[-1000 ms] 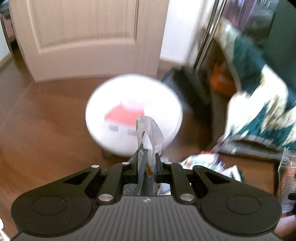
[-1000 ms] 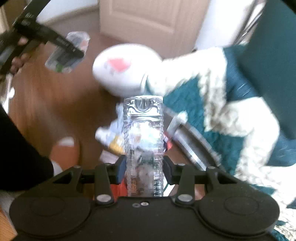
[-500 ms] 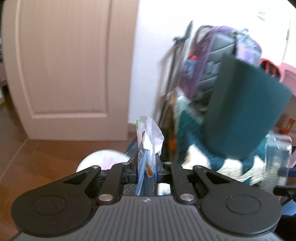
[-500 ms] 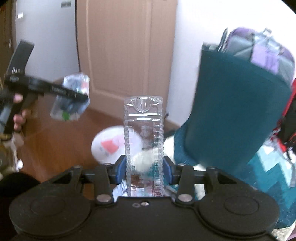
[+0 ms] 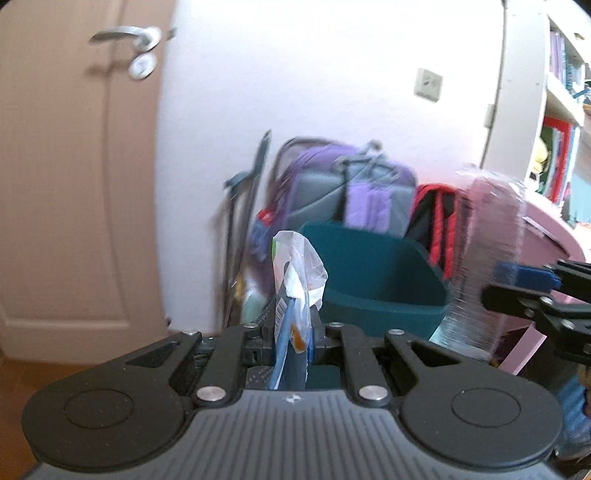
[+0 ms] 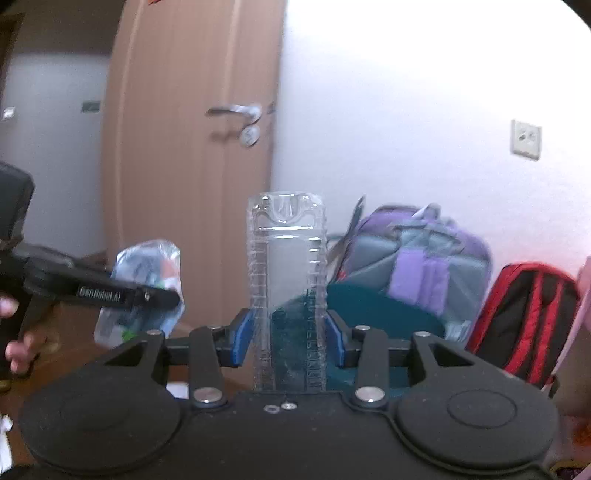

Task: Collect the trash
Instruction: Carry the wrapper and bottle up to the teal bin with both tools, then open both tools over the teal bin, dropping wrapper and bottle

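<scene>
Left wrist view: the left gripper [image 5: 291, 334] is clamped on a crumpled plastic wrapper [image 5: 295, 273], which stands up between its 2 nearly closed jaws, clear film at the top with blue and orange print lower down. Far ahead stands a dark teal bin [image 5: 373, 273] against a white wall. Behind the bin lean a purple and grey backpack [image 5: 354, 192] and, to its right, a red and black backpack [image 5: 436, 225]. A beige door [image 5: 74, 184] with a metal handle [image 5: 127, 35] fills the left side. At the right edge the right gripper [image 5: 517, 284] shows side-on, its blue pads on a blurred clear bottle [image 5: 487, 258]. A bookshelf [image 5: 561, 92] stands at far right.

Right wrist view: the right gripper [image 6: 288, 334] grips the clear bottle [image 6: 286, 288] upright between its blue pads, jaws set wide on the ribbed sides. The teal bin [image 6: 373, 306] lies just beyond, seen partly through the plastic. The left gripper [image 6: 162, 295] reaches in from the left, held by a hand [image 6: 14, 332], with the wrapper [image 6: 144, 288] pinched at its tip. Both backpacks [image 6: 417, 254] and a wall socket [image 6: 526, 139] lie to the right.
</scene>
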A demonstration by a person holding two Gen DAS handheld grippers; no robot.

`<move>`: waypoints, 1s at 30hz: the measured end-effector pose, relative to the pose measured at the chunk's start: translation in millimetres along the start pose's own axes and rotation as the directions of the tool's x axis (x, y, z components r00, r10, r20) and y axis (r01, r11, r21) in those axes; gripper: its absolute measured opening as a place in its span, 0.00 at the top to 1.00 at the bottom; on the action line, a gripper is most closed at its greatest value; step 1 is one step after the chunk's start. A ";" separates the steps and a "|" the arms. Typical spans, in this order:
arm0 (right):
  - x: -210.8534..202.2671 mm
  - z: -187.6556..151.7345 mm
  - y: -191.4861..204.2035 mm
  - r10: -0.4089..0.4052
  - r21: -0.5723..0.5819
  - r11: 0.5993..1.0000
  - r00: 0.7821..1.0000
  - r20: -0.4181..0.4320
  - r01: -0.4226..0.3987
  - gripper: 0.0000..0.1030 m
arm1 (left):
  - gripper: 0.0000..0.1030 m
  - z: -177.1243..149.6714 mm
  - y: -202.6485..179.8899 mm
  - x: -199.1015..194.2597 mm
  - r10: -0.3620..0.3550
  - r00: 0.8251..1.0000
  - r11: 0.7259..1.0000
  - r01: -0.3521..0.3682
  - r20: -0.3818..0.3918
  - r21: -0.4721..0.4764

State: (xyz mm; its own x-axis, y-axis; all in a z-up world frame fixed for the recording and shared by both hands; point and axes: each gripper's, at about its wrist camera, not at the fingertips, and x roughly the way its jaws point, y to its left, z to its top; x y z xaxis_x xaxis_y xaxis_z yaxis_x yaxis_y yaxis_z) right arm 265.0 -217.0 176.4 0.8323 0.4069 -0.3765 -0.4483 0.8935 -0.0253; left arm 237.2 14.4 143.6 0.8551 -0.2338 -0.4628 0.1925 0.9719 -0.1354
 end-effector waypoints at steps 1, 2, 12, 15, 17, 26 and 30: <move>3.7 6.1 -6.9 -0.014 0.008 1.000 1.000 0.010 0.014 0.61 | 0.88 9.7 -8.6 4.5 -0.010 1.000 1.000 0.010 0.004 0.008; 6.8 10.6 -11.7 -0.025 0.017 1.000 1.000 0.016 0.025 0.61 | 0.88 15.2 -13.5 6.3 -0.018 1.000 1.000 0.018 0.006 0.012; 63.8 6.8 -57.5 -0.118 0.067 0.990 0.992 -0.036 0.121 0.61 | 0.87 50.4 -65.5 77.0 -0.060 0.998 0.998 0.061 -0.025 0.014; 80.4 -3.2 -67.7 -0.126 0.087 0.987 0.989 -0.075 0.132 0.61 | 0.88 55.6 -74.1 102.7 -0.051 0.998 0.999 0.051 -0.044 0.001; 91.1 -11.0 -71.0 -0.116 0.098 0.987 0.987 -0.112 0.127 0.61 | 0.88 57.7 -80.9 123.0 -0.037 0.997 0.999 0.036 -0.063 -0.005; 124.5 -39.2 -68.9 -0.081 0.083 0.991 0.969 -0.232 0.103 0.60 | 0.87 45.6 -94.8 195.8 0.019 0.981 0.999 -0.013 -0.193 0.033; 135.9 -49.1 -68.8 -0.063 0.085 0.992 0.958 -0.279 0.090 0.59 | 0.87 41.1 -91.0 215.2 0.028 0.972 0.999 -0.021 -0.235 0.031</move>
State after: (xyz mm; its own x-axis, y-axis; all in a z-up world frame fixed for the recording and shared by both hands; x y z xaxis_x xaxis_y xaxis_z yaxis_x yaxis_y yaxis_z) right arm 393.0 -232.4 81.6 0.7349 0.2808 -0.6173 -0.3426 0.9393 0.0194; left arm 423.5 -123.3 92.3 0.7232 -0.2061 -0.6591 0.1891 0.9771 -0.0980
